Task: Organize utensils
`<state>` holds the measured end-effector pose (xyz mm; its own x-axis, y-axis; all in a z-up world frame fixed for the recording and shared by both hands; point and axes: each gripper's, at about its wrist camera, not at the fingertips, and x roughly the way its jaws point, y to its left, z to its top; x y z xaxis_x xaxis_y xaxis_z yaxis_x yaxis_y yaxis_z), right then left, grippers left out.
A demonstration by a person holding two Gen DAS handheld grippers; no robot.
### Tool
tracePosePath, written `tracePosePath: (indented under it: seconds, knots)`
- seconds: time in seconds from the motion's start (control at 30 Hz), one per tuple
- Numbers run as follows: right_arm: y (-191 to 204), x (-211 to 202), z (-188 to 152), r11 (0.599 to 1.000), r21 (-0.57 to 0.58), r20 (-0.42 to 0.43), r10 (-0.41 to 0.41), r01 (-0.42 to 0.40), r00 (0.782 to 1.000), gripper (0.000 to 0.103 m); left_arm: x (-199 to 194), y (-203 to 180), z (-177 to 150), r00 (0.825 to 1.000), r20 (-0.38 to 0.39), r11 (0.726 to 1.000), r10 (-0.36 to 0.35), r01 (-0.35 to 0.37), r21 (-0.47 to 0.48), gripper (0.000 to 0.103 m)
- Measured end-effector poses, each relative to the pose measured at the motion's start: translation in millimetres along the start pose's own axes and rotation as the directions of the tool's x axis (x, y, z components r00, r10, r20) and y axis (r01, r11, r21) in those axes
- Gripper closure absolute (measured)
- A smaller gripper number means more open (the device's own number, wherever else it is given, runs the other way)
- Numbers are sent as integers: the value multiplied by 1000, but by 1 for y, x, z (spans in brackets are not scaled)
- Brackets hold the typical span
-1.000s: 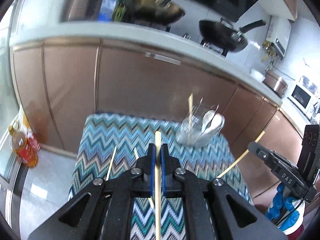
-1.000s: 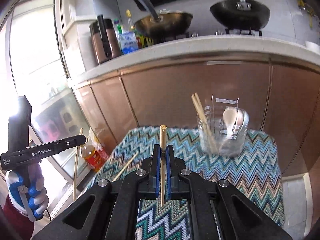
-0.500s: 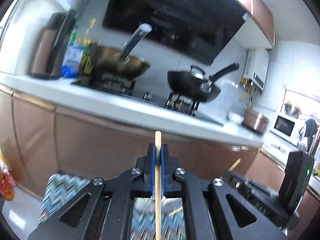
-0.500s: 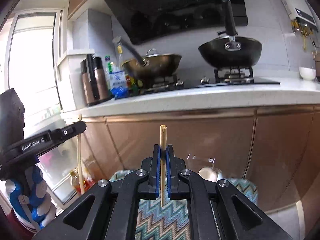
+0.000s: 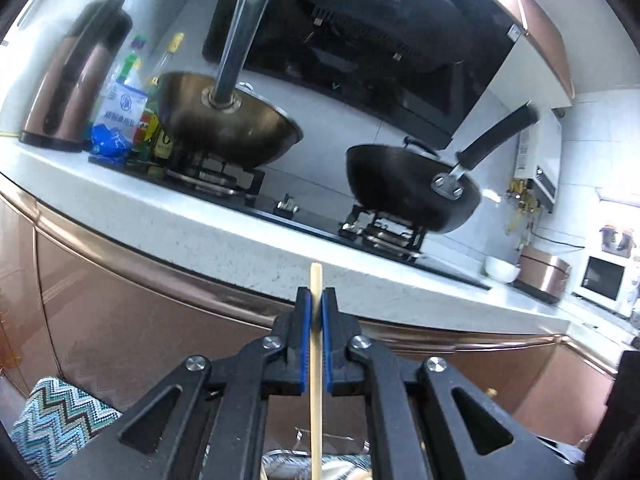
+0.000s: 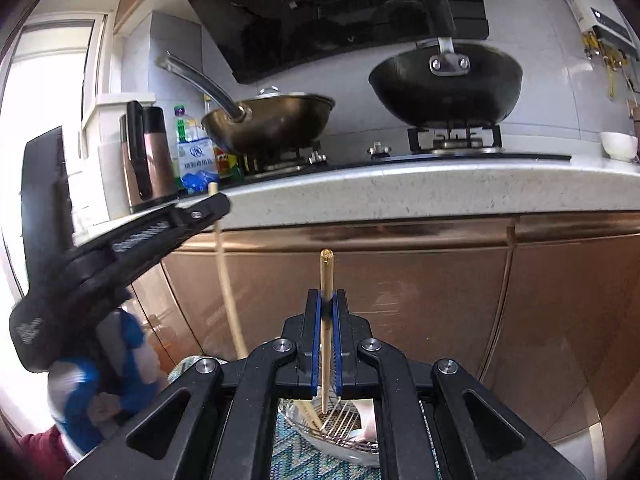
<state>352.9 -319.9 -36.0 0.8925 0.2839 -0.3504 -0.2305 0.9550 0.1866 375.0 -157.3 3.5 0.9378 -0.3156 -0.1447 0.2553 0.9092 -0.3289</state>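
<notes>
My left gripper [image 5: 315, 304] is shut on a wooden chopstick [image 5: 316, 364] held upright, its lower end over the utensil holder's rim [image 5: 298, 436] at the frame bottom. My right gripper [image 6: 326, 304] is shut on another wooden chopstick [image 6: 326, 280], upright, its lower end reaching into the clear utensil holder [image 6: 344, 424] with a wire grid, which holds other chopsticks [image 6: 308, 412] and a spoon [image 6: 368, 416]. In the right wrist view the left gripper [image 6: 218, 204] shows at left with its chopstick [image 6: 226, 280] hanging down.
The holder stands on a zigzag cloth [image 5: 52, 424] in front of copper cabinet doors [image 6: 440, 300]. Above is a white counter [image 6: 400, 188] with a brass wok [image 5: 228, 128], a black wok [image 6: 444, 80], a kettle [image 5: 76, 84] and bottles [image 6: 194, 156].
Both grippers tilted up and moved in over the holder. The cloth and loose chopsticks dropped out of view; the counter and woks now fill the frames. Both chopsticks now stand upright.
</notes>
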Motion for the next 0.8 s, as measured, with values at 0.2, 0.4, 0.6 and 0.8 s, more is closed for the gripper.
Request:
tracePosePath:
  seconds: [0.2, 0.4, 0.6, 0.8]
  knots:
    - [1, 21, -15, 1000, -25, -41, -13, 12, 999, 98, 31, 10, -32, 999, -4, 999, 45, -45, 20, 97]
    - [4, 21, -22, 999, -13, -52, -38, 37, 998, 88, 22, 17, -35, 999, -11, 997, 47, -47, 56, 76]
    - [15, -10, -12, 997, -11, -17, -77, 77, 997, 84, -22, 16, -10, 997, -21, 992, 79, -77, 97, 68]
    - [45, -60, -6, 994, -6, 43, -110, 110, 993, 76, -88, 11, 11, 991, -37, 981, 129, -122, 151, 66]
